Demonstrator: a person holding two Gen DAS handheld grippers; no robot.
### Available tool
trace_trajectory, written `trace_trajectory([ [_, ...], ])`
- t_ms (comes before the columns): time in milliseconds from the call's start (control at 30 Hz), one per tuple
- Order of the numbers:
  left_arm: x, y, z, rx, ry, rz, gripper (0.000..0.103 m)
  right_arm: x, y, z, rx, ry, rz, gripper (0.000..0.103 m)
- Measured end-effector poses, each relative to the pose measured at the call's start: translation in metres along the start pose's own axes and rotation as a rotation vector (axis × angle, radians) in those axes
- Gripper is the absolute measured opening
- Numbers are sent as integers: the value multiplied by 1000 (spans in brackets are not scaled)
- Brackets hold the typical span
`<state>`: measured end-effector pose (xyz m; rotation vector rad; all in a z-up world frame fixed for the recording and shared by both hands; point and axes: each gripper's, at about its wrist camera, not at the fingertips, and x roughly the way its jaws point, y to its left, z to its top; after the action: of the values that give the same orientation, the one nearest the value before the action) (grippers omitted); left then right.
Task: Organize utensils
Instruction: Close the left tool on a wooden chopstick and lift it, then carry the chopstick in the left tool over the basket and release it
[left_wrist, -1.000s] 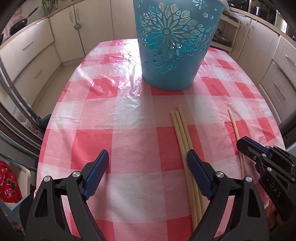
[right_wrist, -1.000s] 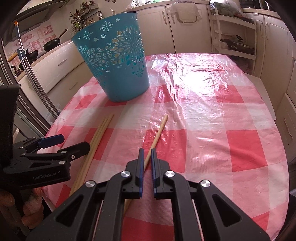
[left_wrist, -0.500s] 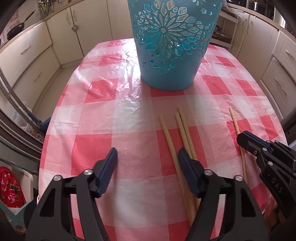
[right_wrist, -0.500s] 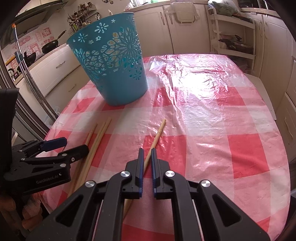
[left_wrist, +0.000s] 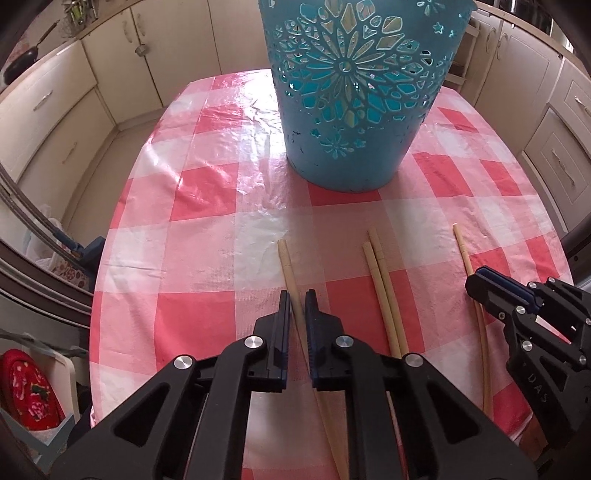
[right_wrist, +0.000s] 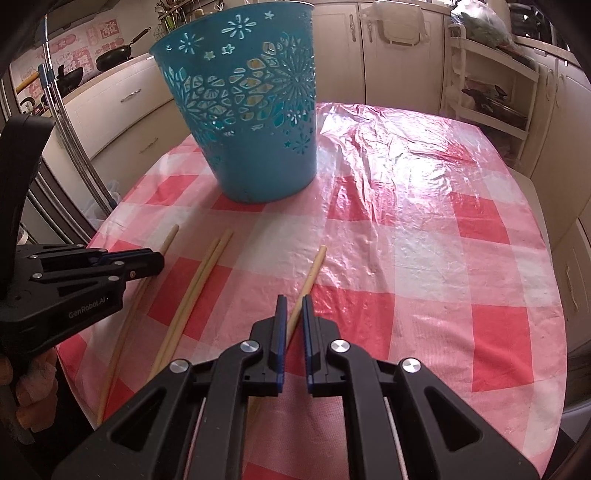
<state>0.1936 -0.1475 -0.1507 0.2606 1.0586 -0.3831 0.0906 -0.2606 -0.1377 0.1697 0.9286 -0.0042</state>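
Note:
Several wooden chopsticks lie on the pink checked tablecloth (left_wrist: 207, 258) in front of a tall turquoise cut-out basket (left_wrist: 354, 110) (right_wrist: 251, 122). My left gripper (left_wrist: 297, 299) (right_wrist: 157, 260) is closing its jaws onto the leftmost chopstick (left_wrist: 286, 258) (right_wrist: 170, 238), and the pads press its sides. A pair of chopsticks (left_wrist: 384, 295) (right_wrist: 207, 273) rests side by side between the two grippers. My right gripper (right_wrist: 293, 306) (left_wrist: 474, 282) is shut on the rightmost chopstick (right_wrist: 314, 273) (left_wrist: 461, 247), whose far tip points toward the basket.
Cream kitchen cabinets ring the oval table. An open shelf rack (right_wrist: 491, 92) stands at the back right and pans (right_wrist: 114, 55) sit on the left counter. A person's hand (right_wrist: 22, 387) holds the left tool. A red cloth (left_wrist: 29, 391) lies below the table's left edge.
The left jaws went from wide open to shut on one chopstick, which has slid left, away from the other two. The right gripper stayed shut on its chopstick.

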Motion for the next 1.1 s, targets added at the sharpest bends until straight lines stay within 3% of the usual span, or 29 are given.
trace_trajectory([
  [267,-1,-6,-1,44,-15,33,7,-2,-8,-5,44,-36,35,8],
  [700,-23,-3,-8,62,-52,59,5,-3,-1,-7,7,-52,0,8],
  [833,-47,4,-6,45,-93,32,5,-3,-1,-8,3,-55,-4,8],
  [1100,-125,35,15,-68,-233,-120,5,-4,2,-10,-11,-61,-17,8],
])
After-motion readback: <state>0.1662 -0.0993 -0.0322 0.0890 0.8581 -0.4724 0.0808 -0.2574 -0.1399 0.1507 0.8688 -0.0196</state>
